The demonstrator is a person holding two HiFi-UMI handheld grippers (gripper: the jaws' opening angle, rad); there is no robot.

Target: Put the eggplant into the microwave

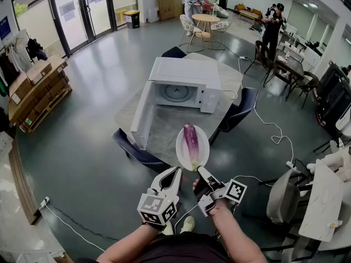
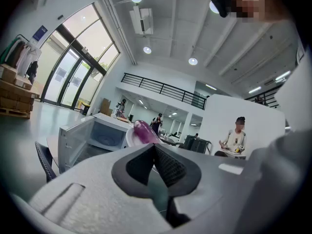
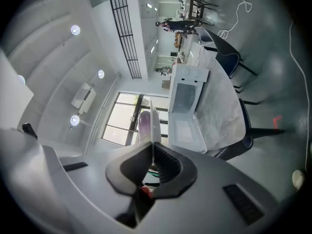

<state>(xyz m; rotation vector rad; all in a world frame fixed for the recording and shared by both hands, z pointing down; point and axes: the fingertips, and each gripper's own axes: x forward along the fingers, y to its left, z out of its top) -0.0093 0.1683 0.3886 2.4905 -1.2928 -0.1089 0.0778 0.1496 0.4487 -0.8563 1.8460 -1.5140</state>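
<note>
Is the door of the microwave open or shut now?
Open. The microwave has its door swung out to the left in the head view, and the turntable inside shows.

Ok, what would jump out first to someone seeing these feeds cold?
The purple eggplant lies on a white plate, which the right claw grips by its near rim in the middle foreground. Behind it, the white microwave sits on the table with its door swung open to the left. The left claw is shut and empty beside it.
</note>
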